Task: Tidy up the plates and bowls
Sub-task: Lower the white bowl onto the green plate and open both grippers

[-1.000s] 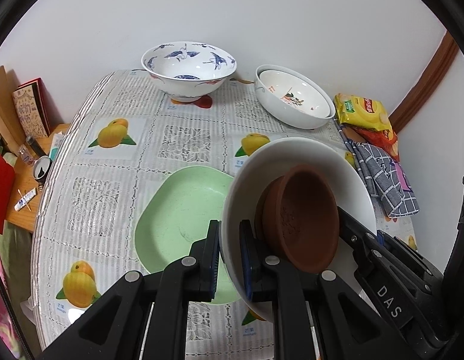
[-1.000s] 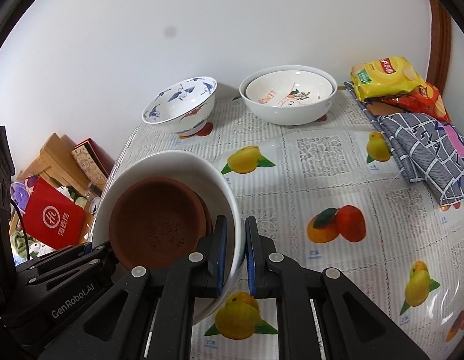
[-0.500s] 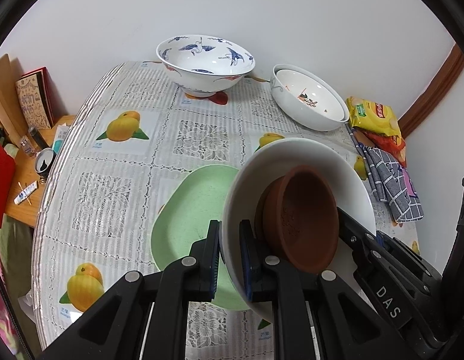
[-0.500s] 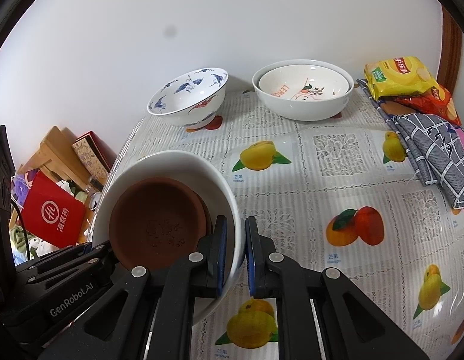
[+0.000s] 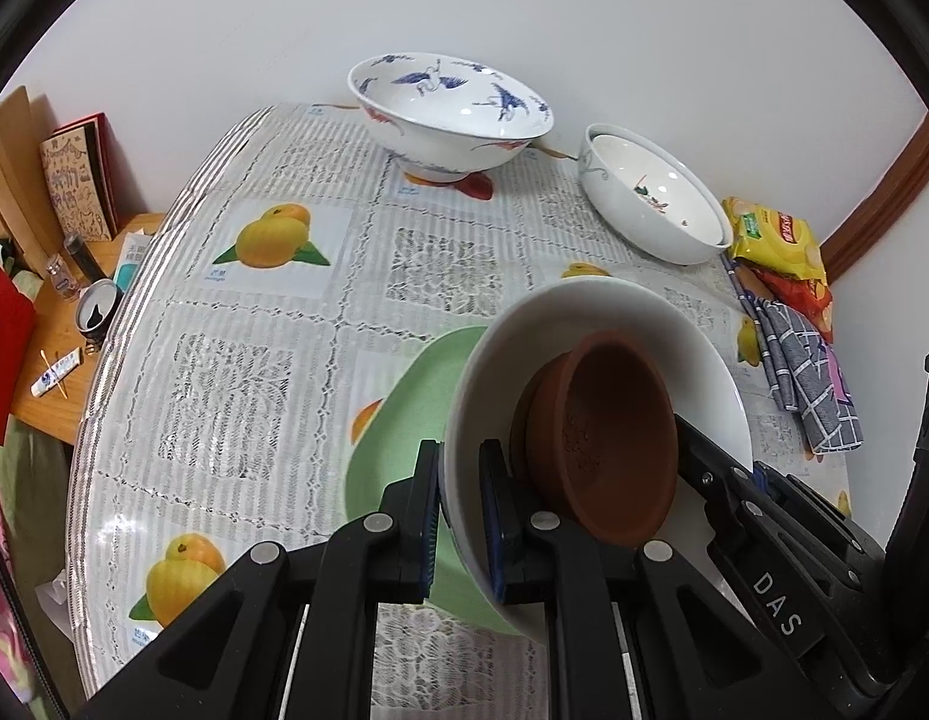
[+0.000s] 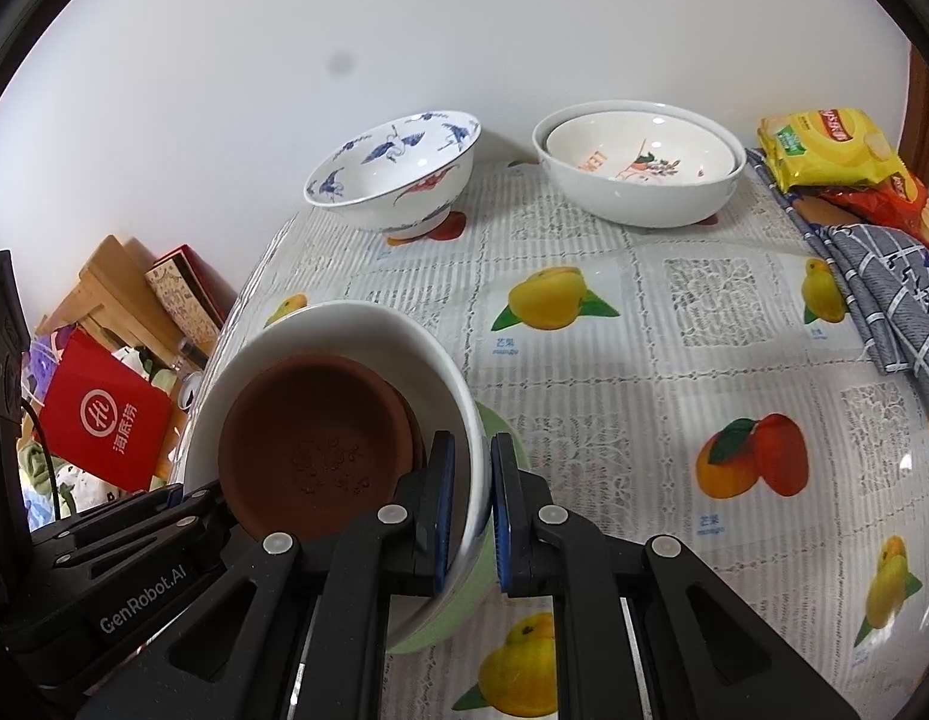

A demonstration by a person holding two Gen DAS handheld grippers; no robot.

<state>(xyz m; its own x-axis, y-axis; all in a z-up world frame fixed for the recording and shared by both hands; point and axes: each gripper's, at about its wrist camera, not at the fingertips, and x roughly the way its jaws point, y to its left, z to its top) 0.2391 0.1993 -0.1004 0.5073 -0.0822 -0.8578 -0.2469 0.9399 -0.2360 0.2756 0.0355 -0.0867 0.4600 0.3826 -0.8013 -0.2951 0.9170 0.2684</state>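
Both grippers hold one white bowl [image 5: 590,312] [image 6: 368,330] by opposite sides of its rim. My left gripper [image 5: 461,516] is shut on the rim's left side, my right gripper [image 6: 469,516] on its right side. Inside the bowl lie stacked brown clay dishes [image 5: 608,438] [image 6: 320,444]. The bowl hangs just above a pale green plate [image 5: 398,420] [image 6: 458,606] on the table. At the back stand a blue-and-white crane bowl [image 5: 452,114] [image 6: 392,174] and nested white bowls [image 5: 650,204] [image 6: 638,162].
A fruit-print tablecloth [image 5: 272,324] [image 6: 674,372] covers the table. Snack packets [image 5: 776,246] [image 6: 836,150] and a grey checked cloth [image 5: 806,372] [image 6: 884,294] lie at its right edge. A low wooden side table [image 5: 68,324] with a red bag [image 6: 104,420] stands to the left.
Both grippers have carried the white bowl forward and down, so that it now overlaps the green plate. The back bowls look nearer. The grips are unchanged.
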